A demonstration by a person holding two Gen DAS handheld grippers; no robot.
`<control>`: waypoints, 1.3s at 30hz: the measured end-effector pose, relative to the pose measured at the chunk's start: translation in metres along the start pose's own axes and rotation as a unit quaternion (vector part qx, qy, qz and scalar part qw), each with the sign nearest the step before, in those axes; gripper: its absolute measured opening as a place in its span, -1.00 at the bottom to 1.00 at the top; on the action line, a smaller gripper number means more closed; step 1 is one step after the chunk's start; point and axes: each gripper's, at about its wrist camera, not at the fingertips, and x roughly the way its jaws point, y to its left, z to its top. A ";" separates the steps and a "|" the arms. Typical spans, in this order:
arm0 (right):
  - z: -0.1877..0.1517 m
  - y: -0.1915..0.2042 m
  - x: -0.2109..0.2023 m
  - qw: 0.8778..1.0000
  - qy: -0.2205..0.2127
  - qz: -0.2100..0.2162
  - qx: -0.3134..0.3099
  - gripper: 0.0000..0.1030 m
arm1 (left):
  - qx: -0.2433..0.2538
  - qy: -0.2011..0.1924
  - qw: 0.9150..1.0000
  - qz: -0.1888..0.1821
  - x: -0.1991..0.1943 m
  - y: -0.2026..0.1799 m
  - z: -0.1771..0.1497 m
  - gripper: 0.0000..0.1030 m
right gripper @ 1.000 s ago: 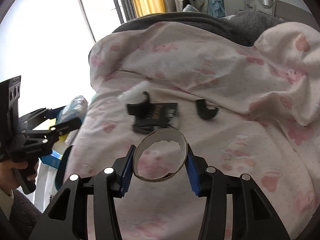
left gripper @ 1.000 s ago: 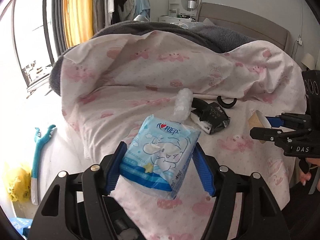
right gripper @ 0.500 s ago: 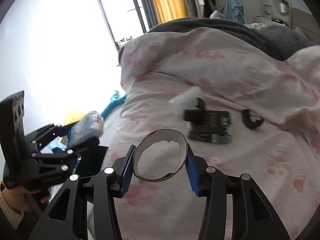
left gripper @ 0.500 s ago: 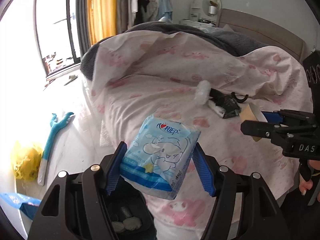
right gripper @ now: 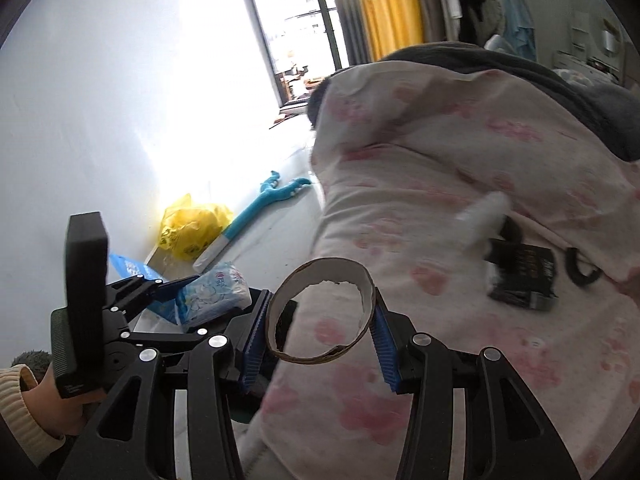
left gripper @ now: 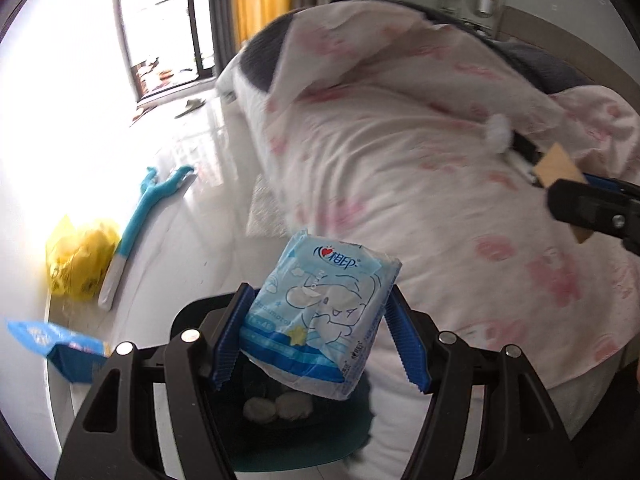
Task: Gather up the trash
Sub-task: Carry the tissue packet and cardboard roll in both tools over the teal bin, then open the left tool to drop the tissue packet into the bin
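My left gripper (left gripper: 318, 334) is shut on a light-blue tissue pack (left gripper: 324, 312) with a cartoon print. It hangs over a dark bin (left gripper: 280, 432) on the floor beside the bed, with white wads inside. From the right wrist view the same left gripper (right gripper: 176, 292) and tissue pack (right gripper: 212, 296) show at lower left. My right gripper (right gripper: 320, 332) is shut on a brown cardboard ring (right gripper: 320, 312), held above the bed's edge; this ring (left gripper: 558, 166) and the right gripper's fingers (left gripper: 592, 204) appear at the right of the left wrist view.
On the pink-printed quilt (right gripper: 460, 184) lie a white wad (right gripper: 486, 210), a black packet (right gripper: 520, 276) and a black curved piece (right gripper: 582, 270). On the floor by the wall are a yellow bag (left gripper: 80, 258), a blue-handled tool (left gripper: 144, 216) and a blue packet (left gripper: 60, 344).
Both grippers swung left from over the bed toward the floor beside it. The bin came into view under the left gripper. Both grips stay unchanged.
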 end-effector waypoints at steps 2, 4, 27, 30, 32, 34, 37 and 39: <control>0.001 0.007 0.005 1.000 0.002 0.006 -0.004 -0.06 | -0.012 0.010 1.000 0.005 0.005 0.012 -0.005 0.34; 0.004 0.015 0.011 1.000 0.004 0.012 -0.008 -0.06 | -0.017 0.018 1.000 0.010 0.008 0.020 -0.008 0.34; 0.011 0.081 0.073 0.996 0.045 0.053 -0.059 -0.06 | -0.061 0.204 0.977 0.023 0.073 0.098 -0.079 0.34; 0.009 0.090 0.084 0.995 0.055 0.051 -0.064 -0.06 | -0.077 0.227 0.971 0.018 0.078 0.108 -0.089 0.35; 0.007 0.095 0.092 0.994 0.063 0.051 -0.067 -0.06 | -0.087 0.234 0.968 0.014 0.079 0.113 -0.092 0.36; 0.006 0.100 0.099 0.994 0.070 0.053 -0.071 -0.06 | -0.095 0.235 0.967 0.009 0.078 0.118 -0.094 0.40; 0.003 0.106 0.109 0.992 0.083 0.052 -0.077 -0.06 | -0.102 0.233 0.967 0.005 0.075 0.122 -0.094 0.48; 0.000 0.109 0.115 0.991 0.090 0.050 -0.081 -0.06 | -0.105 0.229 0.968 0.004 0.072 0.127 -0.094 0.53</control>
